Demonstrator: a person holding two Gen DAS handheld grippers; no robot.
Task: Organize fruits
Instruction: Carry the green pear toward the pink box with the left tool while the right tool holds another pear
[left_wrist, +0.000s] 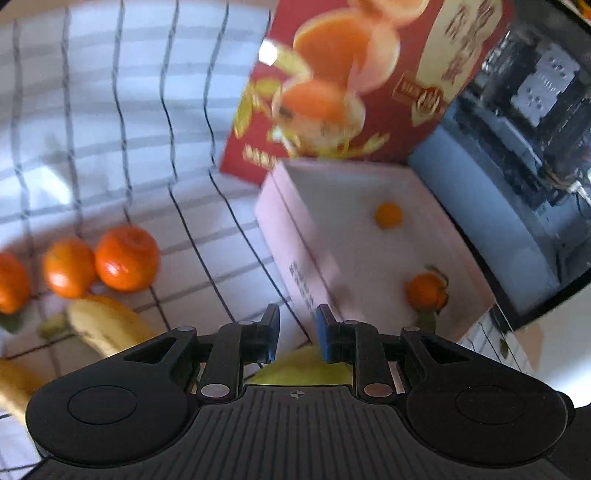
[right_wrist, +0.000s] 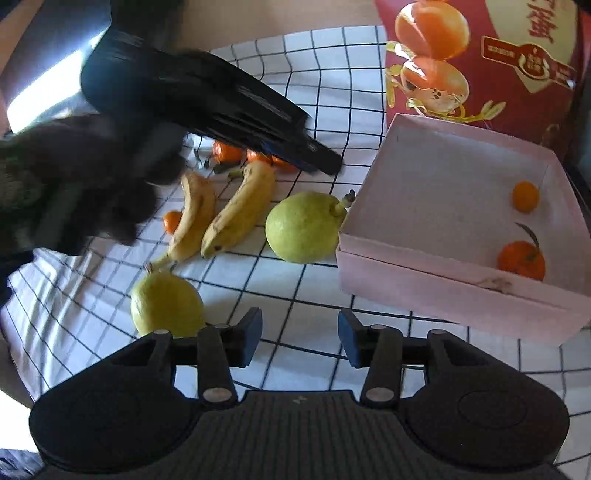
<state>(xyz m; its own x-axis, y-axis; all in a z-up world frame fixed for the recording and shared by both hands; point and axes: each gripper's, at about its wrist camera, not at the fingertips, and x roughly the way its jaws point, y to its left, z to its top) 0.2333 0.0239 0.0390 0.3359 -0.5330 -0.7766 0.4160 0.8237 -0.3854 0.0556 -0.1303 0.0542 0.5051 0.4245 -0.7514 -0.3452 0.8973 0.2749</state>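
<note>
The right gripper (right_wrist: 300, 338) hangs above the black-gridded white tablecloth (right_wrist: 295, 122), its blue-padded jaws standing apart with bare cloth and nothing else between them. The left gripper (left_wrist: 297, 334) has its jaws nearly together, only a narrow gap between the pads and no fruit clamped; a rounded yellow-green surface shows just below and behind its fingers, presumably one of the pears. The destination, a shallow pale pink cardboard box (right_wrist: 436, 291), lies ahead and to the right of the right gripper, with the red printed orange carton (right_wrist: 517, 55) standing behind it. The relation that governs the next move: the nearer yellow-green pear (right_wrist: 166, 302) sits just left of the right gripper's left finger, almost touching it in that view, its stem pointing away from the camera; a slight shift left would, in my judgement, bring the jaws over it. The right hand is the nearer of the two to this fruit. Seen from the right wrist, the left gripper reaches over the far cluster of oranges, so that hand is better placed for those. Count: two pears, the second (right_wrist: 303, 227) resting beside the box's near-left corner; two yellow bananas (right_wrist: 240, 206), long axes running roughly from far to near, side by side; two small oranges (right_wrist: 521, 260) already in the box; at least three loose oranges (left_wrist: 127, 258) on the cloth, with others partly hidden, so the exact total cannot be told.
</note>
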